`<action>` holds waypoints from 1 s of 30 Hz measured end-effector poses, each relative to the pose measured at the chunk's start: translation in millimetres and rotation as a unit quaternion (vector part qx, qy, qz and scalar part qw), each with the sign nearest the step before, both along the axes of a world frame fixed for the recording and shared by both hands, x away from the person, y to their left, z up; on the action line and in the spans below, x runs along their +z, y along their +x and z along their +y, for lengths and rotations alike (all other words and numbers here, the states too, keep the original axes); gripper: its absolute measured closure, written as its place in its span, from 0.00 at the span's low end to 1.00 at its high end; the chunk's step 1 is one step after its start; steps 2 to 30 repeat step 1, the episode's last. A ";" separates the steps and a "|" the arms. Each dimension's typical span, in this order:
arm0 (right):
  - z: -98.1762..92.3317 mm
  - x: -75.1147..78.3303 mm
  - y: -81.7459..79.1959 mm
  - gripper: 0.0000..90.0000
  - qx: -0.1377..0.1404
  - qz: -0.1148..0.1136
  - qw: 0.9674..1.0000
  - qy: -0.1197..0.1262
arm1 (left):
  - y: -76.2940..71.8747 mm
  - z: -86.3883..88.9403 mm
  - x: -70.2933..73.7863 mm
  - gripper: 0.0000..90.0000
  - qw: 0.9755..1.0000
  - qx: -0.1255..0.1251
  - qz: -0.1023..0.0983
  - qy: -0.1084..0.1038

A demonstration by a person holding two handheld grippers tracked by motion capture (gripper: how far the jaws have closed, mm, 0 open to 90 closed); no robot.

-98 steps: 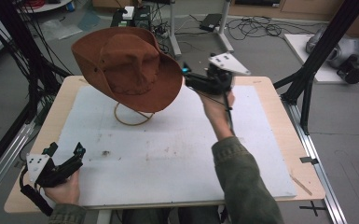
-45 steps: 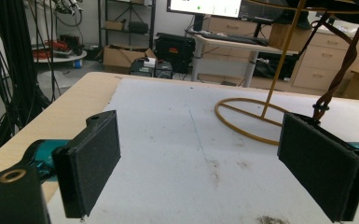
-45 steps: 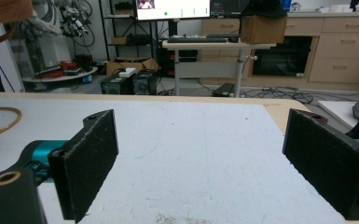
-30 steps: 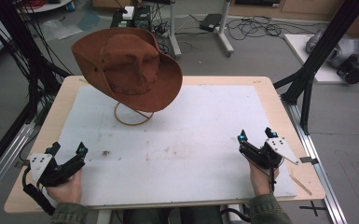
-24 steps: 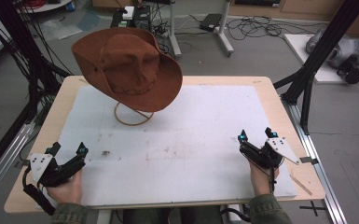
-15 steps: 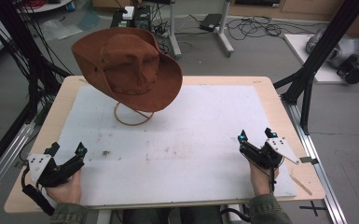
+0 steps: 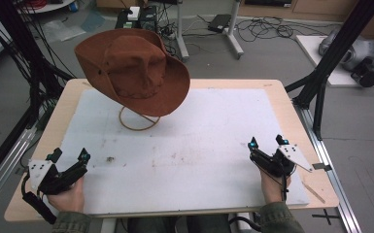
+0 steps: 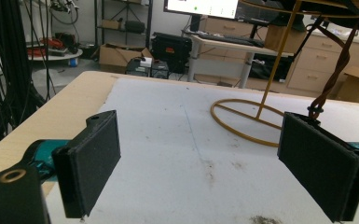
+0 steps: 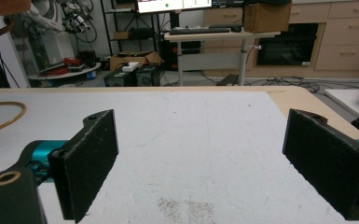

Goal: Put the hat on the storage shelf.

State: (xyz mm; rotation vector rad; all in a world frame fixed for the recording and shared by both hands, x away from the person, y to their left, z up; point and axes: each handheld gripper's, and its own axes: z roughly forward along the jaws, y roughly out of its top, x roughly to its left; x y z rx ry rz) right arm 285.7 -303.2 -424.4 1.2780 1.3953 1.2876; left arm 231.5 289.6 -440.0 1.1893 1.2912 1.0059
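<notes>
1. A hat (image 7: 135, 73) sits on a wire stand (image 7: 138, 120) at the table's (image 7: 233, 85) far left.
2. The left gripper (image 7: 69, 156) rests at the near left corner.
3. The right gripper (image 7: 266, 142) rests at the near right, well apart from the stand.

a cluttered lab room around a wooden tabletop (image 7: 281, 92).

the tabletop carried a white mat (image 7: 213, 141) and stood on a grey floor (image 7: 272, 53) strewn with black cables (image 7: 267, 24). black frame struts (image 7: 340, 43) rose at both sides. beyond it stood a desk (image 9: 214, 35) with a keyboard (image 9: 210, 30) under a lit monitor (image 9: 172, 4), pale wooden drawer cabinets (image 9: 340, 37), a metal shelf rack (image 8: 121, 23) and cardboard boxes (image 8: 119, 55) on the floor. the light was even and dim.
</notes>
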 end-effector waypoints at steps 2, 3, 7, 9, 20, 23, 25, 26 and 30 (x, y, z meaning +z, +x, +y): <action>-0.5 0.0 -0.3 0.11 0.000 0.000 1.000 0.000 | 0.1 0.3 0.0 0.15 1.000 -0.001 0.000 -0.002; -0.5 0.0 -0.3 0.11 0.000 0.000 1.000 0.000 | 0.1 0.3 0.0 0.15 1.000 -0.001 0.000 -0.002; -0.5 0.0 -0.3 0.11 0.000 0.000 1.000 0.000 | 0.1 0.3 0.0 0.15 1.000 -0.001 0.000 -0.002; -0.5 0.0 -0.3 0.11 0.000 0.000 1.000 0.000 | 0.1 0.3 0.0 0.15 1.000 -0.001 0.000 -0.002; -0.5 0.0 -0.3 0.11 0.000 0.000 1.000 0.000 | 0.1 0.3 0.0 0.15 1.000 -0.001 0.000 -0.002; -0.5 0.0 -0.3 0.11 0.000 0.000 1.000 0.000 | 0.1 0.3 0.0 0.15 1.000 -0.001 0.000 -0.002; -0.5 0.0 -0.3 0.11 0.000 0.000 1.000 0.000 | 0.1 0.3 0.0 0.15 1.000 -0.001 0.000 -0.002; -0.5 0.0 -0.3 0.11 0.000 0.000 1.000 0.000 | 0.1 0.3 0.0 0.15 1.000 -0.001 0.000 -0.002; -0.5 0.0 -0.3 0.11 0.000 0.000 1.000 0.000 | 0.1 0.3 0.0 0.15 1.000 -0.001 0.000 -0.002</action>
